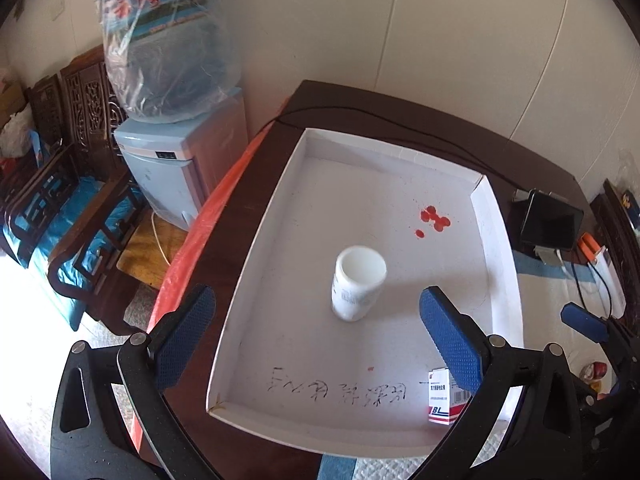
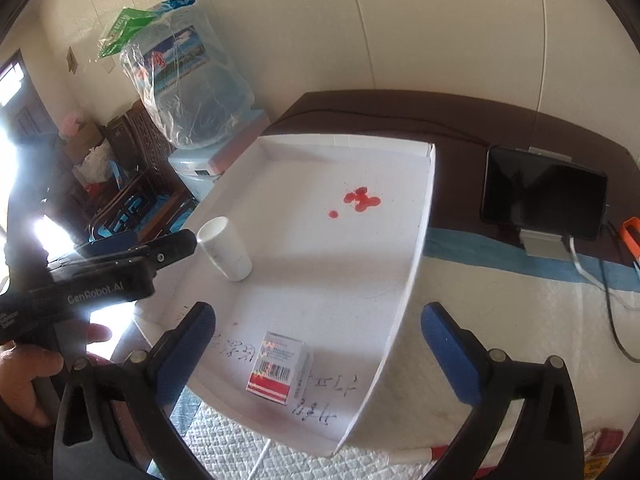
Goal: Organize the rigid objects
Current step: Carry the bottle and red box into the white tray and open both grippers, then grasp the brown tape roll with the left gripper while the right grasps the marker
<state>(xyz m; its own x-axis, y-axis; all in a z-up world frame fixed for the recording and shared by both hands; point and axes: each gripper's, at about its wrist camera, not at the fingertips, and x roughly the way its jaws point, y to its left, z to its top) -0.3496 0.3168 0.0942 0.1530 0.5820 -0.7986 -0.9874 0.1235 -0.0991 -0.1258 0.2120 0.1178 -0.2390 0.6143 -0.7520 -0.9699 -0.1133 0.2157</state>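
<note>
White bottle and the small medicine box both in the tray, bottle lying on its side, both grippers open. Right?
Not quite: the white bottle stands upright, clear in the left wrist view. The rest holds: the medicine box shares the tray, left gripper and right gripper open.

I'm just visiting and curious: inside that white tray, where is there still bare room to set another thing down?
Most of the white tray floor is bare: the far end behind the red stains, and the left side beside the white bottle. The near right corner is tighter, where the small medicine box sits by the handwriting. Both grippers hang open above the near edge.
</note>
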